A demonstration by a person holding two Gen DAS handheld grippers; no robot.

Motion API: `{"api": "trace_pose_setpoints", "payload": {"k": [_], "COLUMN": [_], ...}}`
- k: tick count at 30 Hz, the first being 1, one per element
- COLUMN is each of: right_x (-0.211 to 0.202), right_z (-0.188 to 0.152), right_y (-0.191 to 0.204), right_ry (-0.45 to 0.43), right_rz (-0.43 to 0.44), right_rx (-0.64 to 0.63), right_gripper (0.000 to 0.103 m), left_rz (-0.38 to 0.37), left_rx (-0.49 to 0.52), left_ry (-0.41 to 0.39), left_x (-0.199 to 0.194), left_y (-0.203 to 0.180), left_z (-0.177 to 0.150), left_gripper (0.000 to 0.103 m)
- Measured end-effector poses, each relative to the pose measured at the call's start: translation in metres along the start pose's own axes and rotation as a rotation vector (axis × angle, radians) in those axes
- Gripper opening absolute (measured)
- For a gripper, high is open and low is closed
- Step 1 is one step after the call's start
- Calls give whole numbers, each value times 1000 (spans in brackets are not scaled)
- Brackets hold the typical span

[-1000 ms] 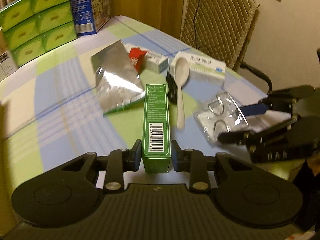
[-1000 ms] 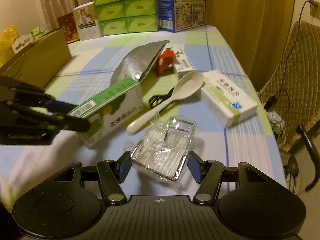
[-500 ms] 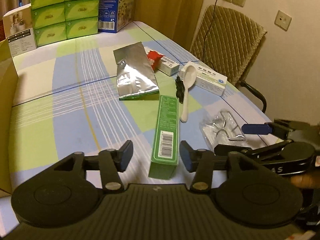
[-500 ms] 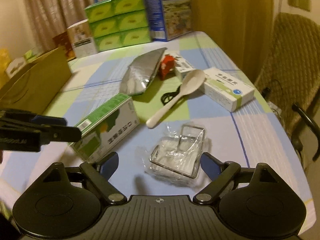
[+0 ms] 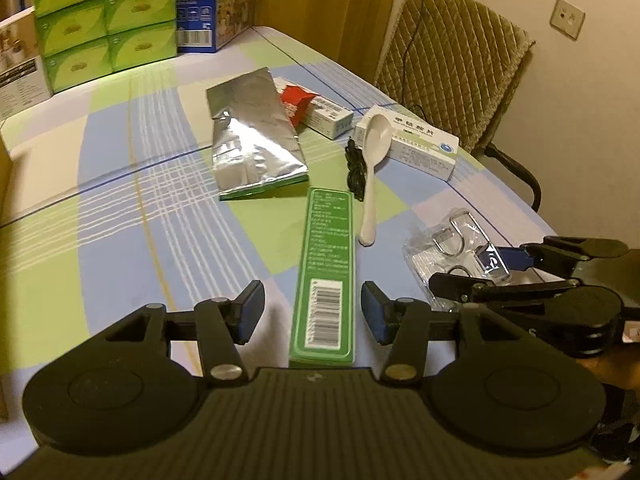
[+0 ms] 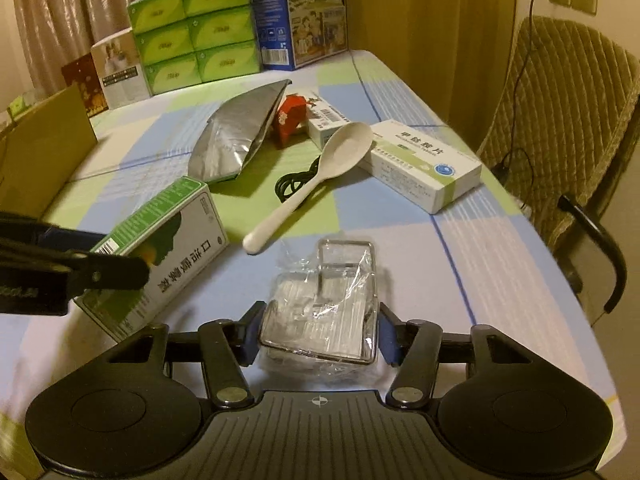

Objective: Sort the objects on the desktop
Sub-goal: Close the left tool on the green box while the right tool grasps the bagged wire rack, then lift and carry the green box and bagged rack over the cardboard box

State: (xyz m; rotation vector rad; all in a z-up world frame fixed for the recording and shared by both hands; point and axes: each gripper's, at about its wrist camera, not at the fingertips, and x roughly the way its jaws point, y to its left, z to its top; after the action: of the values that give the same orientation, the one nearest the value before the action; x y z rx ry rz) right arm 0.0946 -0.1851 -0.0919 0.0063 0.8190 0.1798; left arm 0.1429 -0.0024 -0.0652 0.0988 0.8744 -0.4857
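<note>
Both tongs sit low over the table. Left gripper has its jaws spread wide, one on each side of the green box, with clear gaps to both blue pads; it grips nothing. That box lies on the cloth on its long edge, barcode end nearest the camera. Right gripper has its jaws drawn in around the wrapped wire rack; both pads look to be at the plastic wrap, though whether they press the rack cannot be told. The rack rests on the table just right of the green box.

Beyond the two lies a white spoon, its bowl propped on a white medicine box, with a black cord beside its handle. A foil pouch lies farther back, a red packet at its edge. Green tissue boxes stand stacked at the far end.
</note>
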Motion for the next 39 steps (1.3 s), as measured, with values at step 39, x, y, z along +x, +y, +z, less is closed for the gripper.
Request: {"api": "trace_pose_setpoints", "payload": {"k": [39], "right_x": [-16], "right_z": [9], "right_y": [17], "right_ry": [-69], "right_rz": [39], "right_rx": [-85], "right_gripper": [52], "left_rz": [31], "left_rx": [11], "left_ry": [33], "left_x": [1], "left_y": [-6], "left_z": [3], "left_gripper": [25]}}
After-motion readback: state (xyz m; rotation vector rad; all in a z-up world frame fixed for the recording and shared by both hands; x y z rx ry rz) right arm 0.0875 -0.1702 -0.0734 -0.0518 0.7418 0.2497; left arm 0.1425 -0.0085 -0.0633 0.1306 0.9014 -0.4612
